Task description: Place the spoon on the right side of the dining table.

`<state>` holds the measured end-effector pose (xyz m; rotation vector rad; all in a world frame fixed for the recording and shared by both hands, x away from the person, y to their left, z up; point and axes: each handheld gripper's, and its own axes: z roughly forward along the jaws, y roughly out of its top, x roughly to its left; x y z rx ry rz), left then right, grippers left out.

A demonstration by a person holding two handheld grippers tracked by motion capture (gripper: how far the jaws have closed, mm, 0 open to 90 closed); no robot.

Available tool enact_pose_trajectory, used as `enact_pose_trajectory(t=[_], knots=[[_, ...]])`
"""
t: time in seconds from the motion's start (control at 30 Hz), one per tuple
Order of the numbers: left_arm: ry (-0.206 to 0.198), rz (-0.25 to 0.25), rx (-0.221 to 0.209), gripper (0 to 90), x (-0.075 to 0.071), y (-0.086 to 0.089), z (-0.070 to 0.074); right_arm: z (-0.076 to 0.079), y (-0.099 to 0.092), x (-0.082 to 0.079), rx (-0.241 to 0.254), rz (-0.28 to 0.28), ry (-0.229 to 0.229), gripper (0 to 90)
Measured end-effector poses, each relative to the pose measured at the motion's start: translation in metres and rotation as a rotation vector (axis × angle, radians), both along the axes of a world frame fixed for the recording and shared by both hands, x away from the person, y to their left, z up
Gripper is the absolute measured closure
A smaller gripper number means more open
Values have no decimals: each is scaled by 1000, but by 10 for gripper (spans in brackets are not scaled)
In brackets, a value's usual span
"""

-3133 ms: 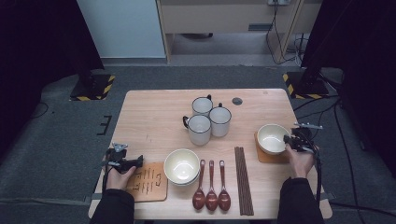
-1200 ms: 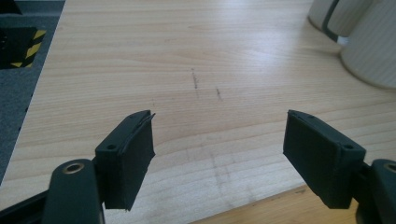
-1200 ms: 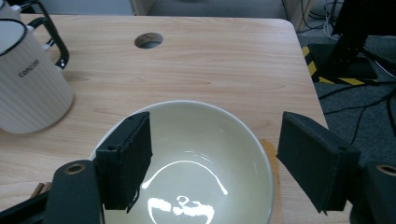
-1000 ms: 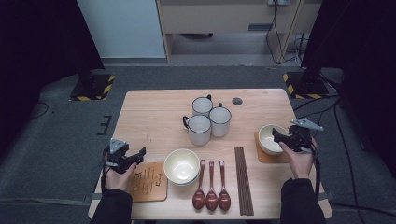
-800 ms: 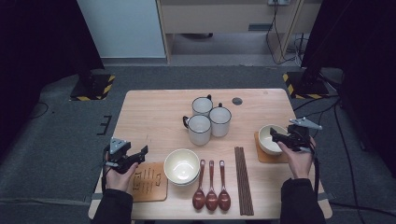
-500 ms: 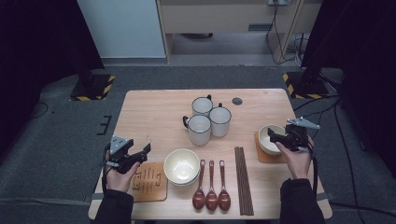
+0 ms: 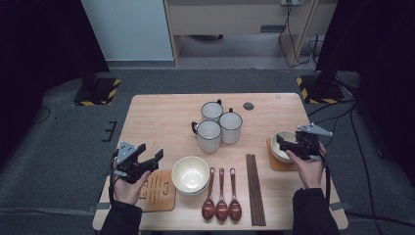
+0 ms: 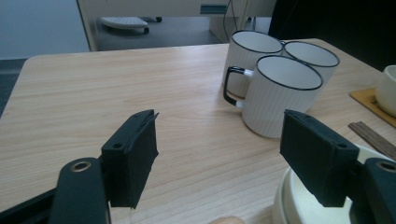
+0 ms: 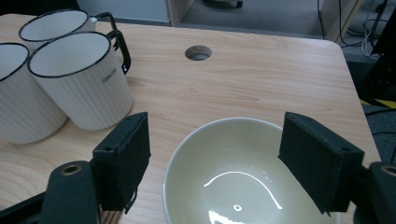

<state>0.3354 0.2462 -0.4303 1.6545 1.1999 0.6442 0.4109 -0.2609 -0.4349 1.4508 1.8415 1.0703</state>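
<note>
Right gripper (image 7: pixel 288 145) hovers over cream bowl (image 9: pixel 243 172) on its coaster (image 7: pixel 279 161), jaws apart, gripping nothing. Left gripper (image 7: pixel 147 159) released, jaws just narrowing on air

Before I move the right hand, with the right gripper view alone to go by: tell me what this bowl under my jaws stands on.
Observer: The bowl stands on a small wooden coaster near the right edge of the table.
Operator: Now report the other hand.
Observer: The left gripper is held over the table's left front, jaws open with nothing between them, beside a second bowl.
Operator: Say what lies between the two bowls.
Observer: Three spoons and a bundle of chopsticks, side by side on the table.
</note>
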Motion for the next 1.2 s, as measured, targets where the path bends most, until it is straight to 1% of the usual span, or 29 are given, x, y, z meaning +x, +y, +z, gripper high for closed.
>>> enact_pose_trajectory(t=[0.2,0.3,0.43,0.53,0.6,0.73,0.87,1.2], knots=[[-9,-18,13,260,-2,-7,1,6,10,-4,-5,26,-22,244],[-9,-20,7,261,-3,-8,1,9,16,-6,-9,43,-32,244],[-9,-29,-1,262,-4,-11,2,10,25,-7,-1,76,-32,244],[-10,-40,-5,262,-5,-14,3,11,31,-8,14,96,-28,244],[-11,-48,-6,262,-5,-17,3,11,33,-9,12,105,-28,243],[-15,-64,-4,262,-8,-22,4,11,38,-10,9,120,-27,241],[-19,-78,-7,264,-9,-27,5,11,41,-11,19,131,-27,240],[-22,-112,9,265,-13,-41,4,10,49,-15,3,159,-26,239]])
